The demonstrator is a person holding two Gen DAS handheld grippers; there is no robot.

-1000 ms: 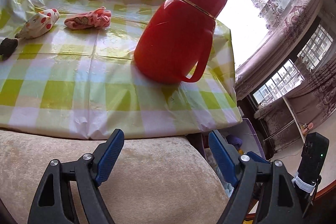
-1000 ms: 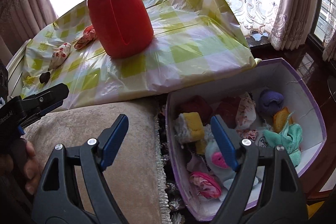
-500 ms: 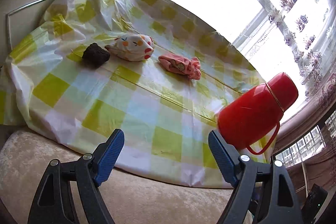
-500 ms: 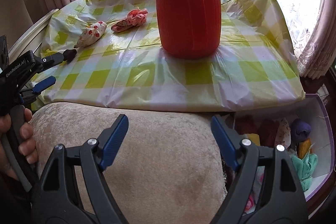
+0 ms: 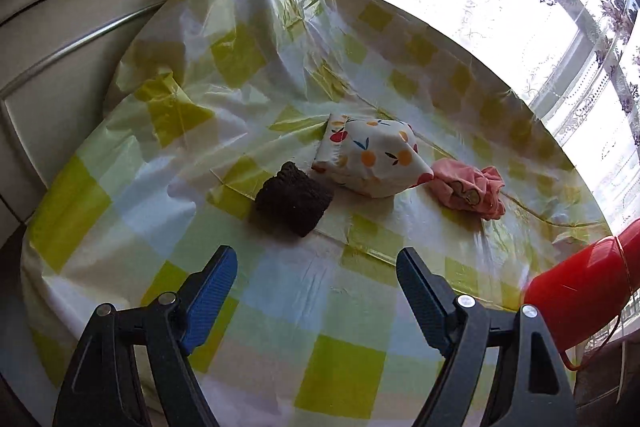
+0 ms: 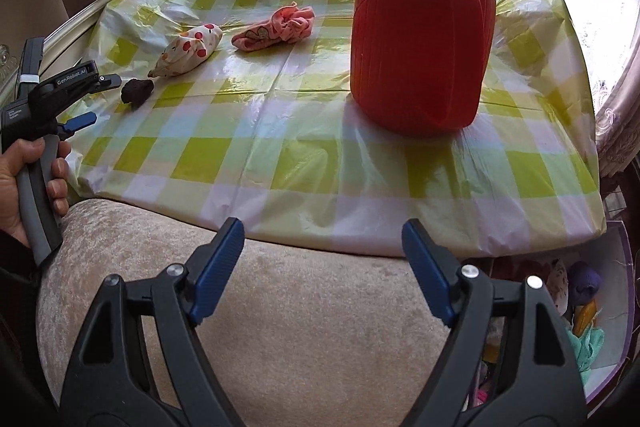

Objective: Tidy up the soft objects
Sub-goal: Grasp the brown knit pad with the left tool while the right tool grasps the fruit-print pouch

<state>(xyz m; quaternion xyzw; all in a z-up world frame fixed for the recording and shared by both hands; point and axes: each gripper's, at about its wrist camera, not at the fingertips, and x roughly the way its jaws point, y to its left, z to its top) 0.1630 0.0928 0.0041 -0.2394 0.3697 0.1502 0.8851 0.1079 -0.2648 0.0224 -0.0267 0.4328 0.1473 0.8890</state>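
Straight ahead of the wide, empty left gripper (image 5: 316, 291) lies the dark roll (image 5: 294, 203) on the table (image 5: 120, 227), long axis slanting across the jaws, while the right gripper (image 6: 322, 267), likewise wide and empty, hangs farther back.

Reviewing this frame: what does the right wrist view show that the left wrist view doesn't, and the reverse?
Only the right wrist view shows the box of soft items below the table's right edge, the beige cushion, the hand holding the left gripper, and the open right gripper.

Only the left wrist view shows the white curved furniture panel behind the table, and the open left gripper's blue pads from close up.

Both show the checked tablecloth, dark knitted piece, fruit-print pouch, pink cloth and red flask.
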